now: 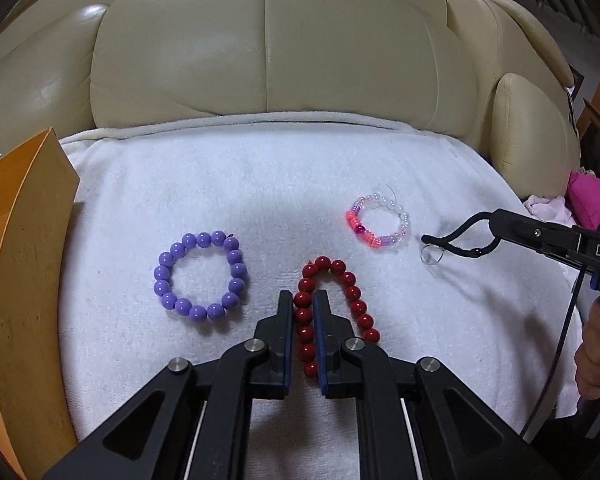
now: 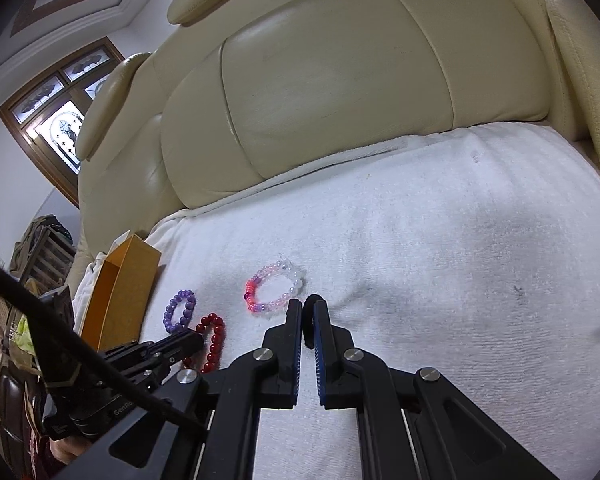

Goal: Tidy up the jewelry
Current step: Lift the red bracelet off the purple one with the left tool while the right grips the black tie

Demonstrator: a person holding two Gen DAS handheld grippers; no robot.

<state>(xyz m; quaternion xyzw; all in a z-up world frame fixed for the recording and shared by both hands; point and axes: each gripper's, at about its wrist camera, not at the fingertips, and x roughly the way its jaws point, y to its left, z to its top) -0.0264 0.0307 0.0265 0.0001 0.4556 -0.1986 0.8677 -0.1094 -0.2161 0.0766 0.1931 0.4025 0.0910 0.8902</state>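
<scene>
The red bead bracelet (image 1: 332, 312) lies stretched into a long loop on the white towel (image 1: 300, 184) spread over the cream leather sofa (image 1: 260, 40), and the left claw (image 1: 303, 304) is clenched on one strand of it, the beads pinched between its blue pads. Just to its left rests the purple bead bracelet (image 1: 201, 277), round and untouched; farther back to the right lies the pink and white bead bracelet (image 1: 377, 221). The right claw (image 2: 307, 312) is clamped on a black cord (image 2: 309, 320), with a small clear ring (image 1: 431, 255) at its tip. An orange box (image 1: 24, 264) stands at the towel's left edge.
</scene>
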